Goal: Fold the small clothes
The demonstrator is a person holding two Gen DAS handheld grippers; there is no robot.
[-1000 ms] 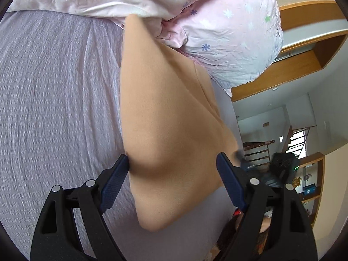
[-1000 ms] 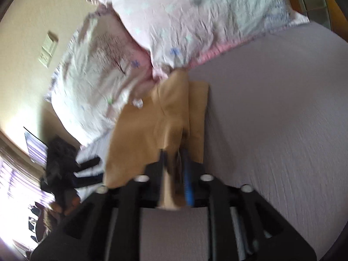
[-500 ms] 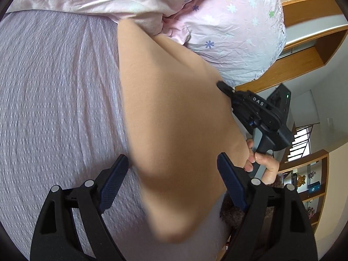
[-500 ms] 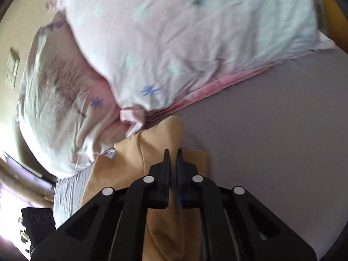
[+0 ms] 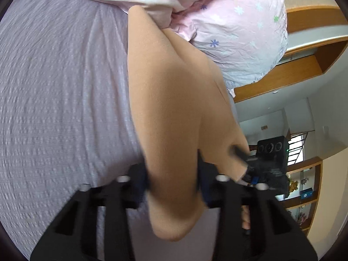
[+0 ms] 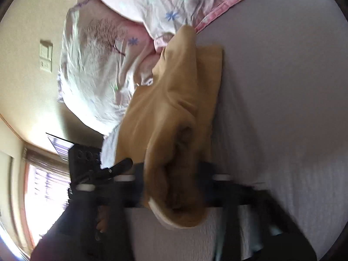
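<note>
Tan garment (image 5: pixel 174 113), one, apparently between both grippers' jaws; two pillows (image 6: pixel 113 50).

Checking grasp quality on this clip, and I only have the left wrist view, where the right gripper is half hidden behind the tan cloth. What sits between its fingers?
Observer: A thick bunch of the tan garment fills the gap of the right gripper. Blur hides whether it pinches.
Operator: Any inside surface showing?
Observer: Yes, a darker fuzzy lining shows in the opening near the fingers.
Operator: Is any part flat?
Observer: One flat layer lies on the grey sheet.
</note>
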